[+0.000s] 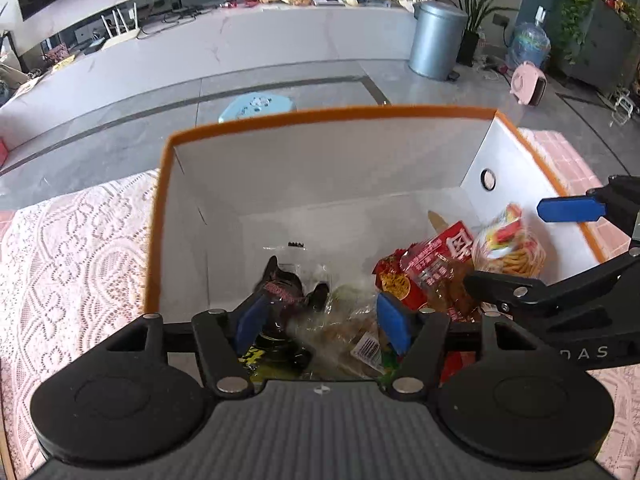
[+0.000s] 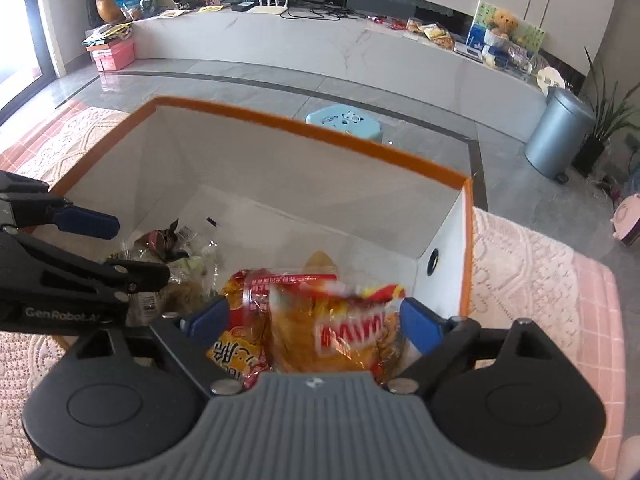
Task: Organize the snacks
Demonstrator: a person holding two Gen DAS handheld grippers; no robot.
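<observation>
A white box with an orange rim (image 1: 320,114) (image 2: 304,128) holds several snack packs. My left gripper (image 1: 320,320) is open over the box's near left part, above a black-wrapped snack (image 1: 284,288) and a clear bag of bread (image 1: 344,328). My right gripper (image 2: 316,320) is open over the near right part, with a blurred yellow and red snack bag (image 2: 336,328) between its fingers, seemingly loose. Red packs (image 1: 424,272) (image 2: 240,344) lie beside it. Each gripper shows at the edge of the other's view.
The box stands on a table with a pink lace cloth (image 1: 72,248) (image 2: 532,272). Beyond on the floor are a light blue stool (image 2: 344,120), a grey bin (image 2: 560,132) and a long white counter (image 2: 320,48) with clutter.
</observation>
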